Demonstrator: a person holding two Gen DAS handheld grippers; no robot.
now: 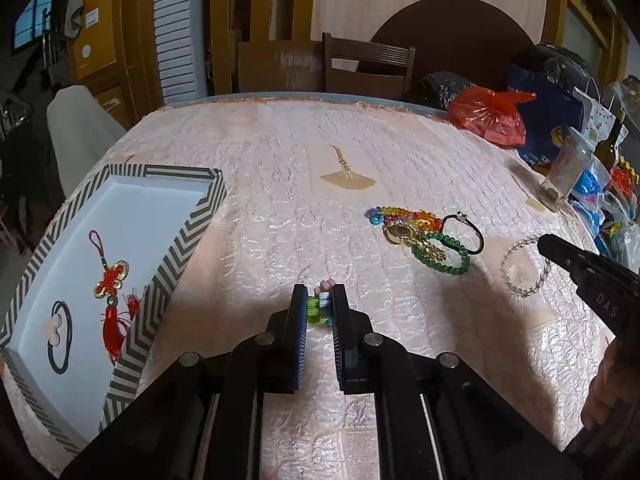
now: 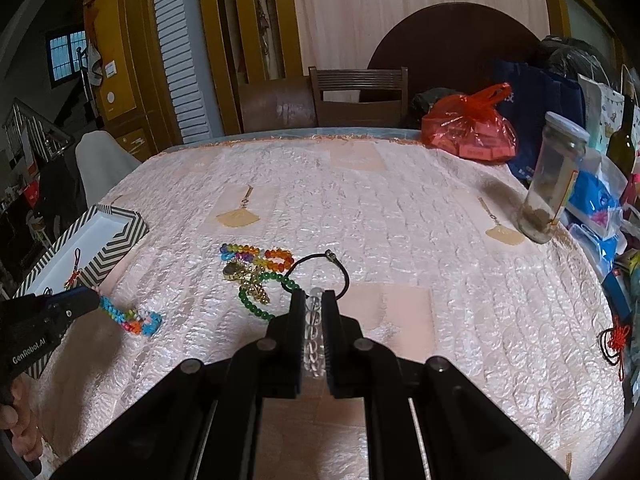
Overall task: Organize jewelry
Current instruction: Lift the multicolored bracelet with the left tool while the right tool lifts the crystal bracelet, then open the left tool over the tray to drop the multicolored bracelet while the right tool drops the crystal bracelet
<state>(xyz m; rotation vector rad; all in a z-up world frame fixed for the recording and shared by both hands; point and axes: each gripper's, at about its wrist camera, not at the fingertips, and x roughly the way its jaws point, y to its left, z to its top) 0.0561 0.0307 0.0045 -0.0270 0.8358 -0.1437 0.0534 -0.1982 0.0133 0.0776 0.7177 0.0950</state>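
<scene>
My left gripper [image 1: 319, 300] is shut on a colourful woven bead bracelet [image 1: 319, 309], which trails on the cloth in the right wrist view [image 2: 132, 317]. My right gripper [image 2: 312, 304] is shut on a clear bead bracelet [image 2: 314, 340], also seen as a loop in the left wrist view [image 1: 524, 264]. A chevron-edged white tray [image 1: 180, 244] at the left holds a red Chinese knot charm [image 1: 112, 284] and a black hair tie [image 1: 60, 336]. A pile of a rainbow bracelet [image 1: 404, 216], a green bead bracelet [image 1: 444, 254], a gold piece [image 1: 416, 238] and a black hair tie [image 1: 468, 232] lies mid-table.
The table has a pink textured cloth [image 2: 400, 240]. A glass jar [image 2: 556, 176], a red plastic bag [image 2: 468, 124], bottles and packets crowd the right edge. A red knot charm [image 2: 616, 344] lies at the far right. A wooden chair [image 2: 360, 96] stands behind the table.
</scene>
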